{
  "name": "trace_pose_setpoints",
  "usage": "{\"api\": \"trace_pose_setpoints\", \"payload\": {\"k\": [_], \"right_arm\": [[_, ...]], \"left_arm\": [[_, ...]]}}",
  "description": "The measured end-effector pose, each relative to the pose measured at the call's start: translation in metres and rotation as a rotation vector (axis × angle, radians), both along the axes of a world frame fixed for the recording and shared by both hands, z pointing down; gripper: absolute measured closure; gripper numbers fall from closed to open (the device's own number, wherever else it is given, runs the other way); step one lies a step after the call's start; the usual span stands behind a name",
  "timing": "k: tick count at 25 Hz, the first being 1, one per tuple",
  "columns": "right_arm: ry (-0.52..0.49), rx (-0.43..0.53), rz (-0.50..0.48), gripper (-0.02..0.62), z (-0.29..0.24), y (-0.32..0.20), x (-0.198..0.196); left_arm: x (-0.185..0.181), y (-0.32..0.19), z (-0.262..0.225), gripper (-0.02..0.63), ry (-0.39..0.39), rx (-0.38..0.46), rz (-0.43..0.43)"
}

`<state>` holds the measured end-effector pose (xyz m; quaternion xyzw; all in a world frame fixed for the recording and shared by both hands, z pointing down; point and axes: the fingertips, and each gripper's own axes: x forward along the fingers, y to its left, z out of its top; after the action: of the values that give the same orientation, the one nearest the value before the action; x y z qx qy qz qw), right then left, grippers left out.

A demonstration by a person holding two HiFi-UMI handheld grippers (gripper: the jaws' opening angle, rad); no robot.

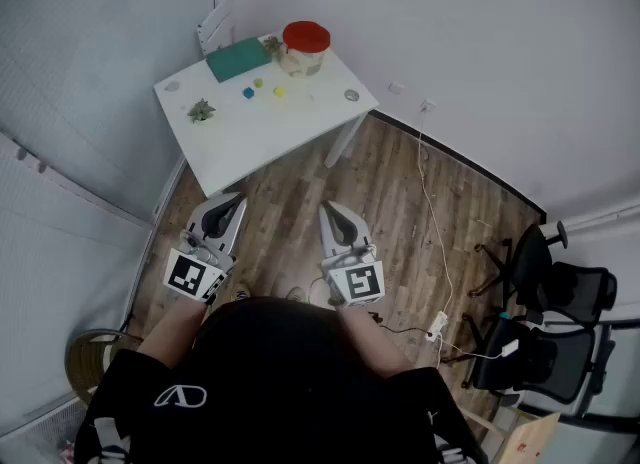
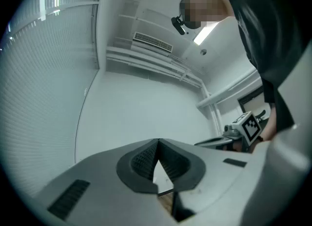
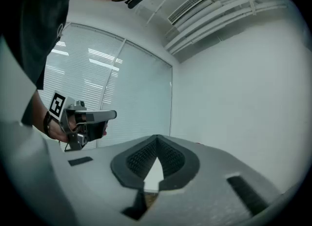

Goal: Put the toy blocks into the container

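In the head view three small toy blocks lie on a white table (image 1: 290, 137) far ahead: a green one (image 1: 258, 83), a blue one (image 1: 248, 93) and a yellow one (image 1: 279, 92). Behind them stands a container with a red lid (image 1: 305, 45), and a teal flat box (image 1: 238, 59) lies to its left. My left gripper (image 1: 236, 199) and right gripper (image 1: 328, 208) hover over the wooden floor, well short of the table. Both are shut with nothing between the jaws. The left gripper (image 2: 158, 141) faces a white wall. The right gripper (image 3: 157, 137) also faces walls, and neither gripper view shows the blocks.
A small plant (image 1: 201, 110) stands near the table's front left, another (image 1: 271, 45) beside the container. Black office chairs (image 1: 545, 302) stand at the right. A white cable (image 1: 432, 212) runs across the floor. A round wicker seat (image 1: 85, 357) sits at the lower left.
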<state>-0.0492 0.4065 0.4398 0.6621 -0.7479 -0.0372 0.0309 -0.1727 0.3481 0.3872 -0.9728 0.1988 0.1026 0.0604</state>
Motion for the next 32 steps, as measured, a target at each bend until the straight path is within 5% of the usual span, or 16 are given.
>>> {"api": "trace_pose_setpoints", "payload": {"k": [17,22,32], "right_arm": [[-0.088,0.064,-0.033,0.591,-0.011,-0.004,0.016],[-0.075,0.139,-0.067,0.591,-0.023,-0.005,0.037],[-0.081,0.119,-0.132,0.591,-0.009,-0.027,0.086]], "left_arm": [[0.006,-0.009,0.001,0.601,0.002,-0.007,-0.032],[0.017,-0.012,0.000,0.601,0.000,-0.003,-0.073],[0.043,-0.020,0.009,0.601,-0.015,0.005,-0.168]]}}
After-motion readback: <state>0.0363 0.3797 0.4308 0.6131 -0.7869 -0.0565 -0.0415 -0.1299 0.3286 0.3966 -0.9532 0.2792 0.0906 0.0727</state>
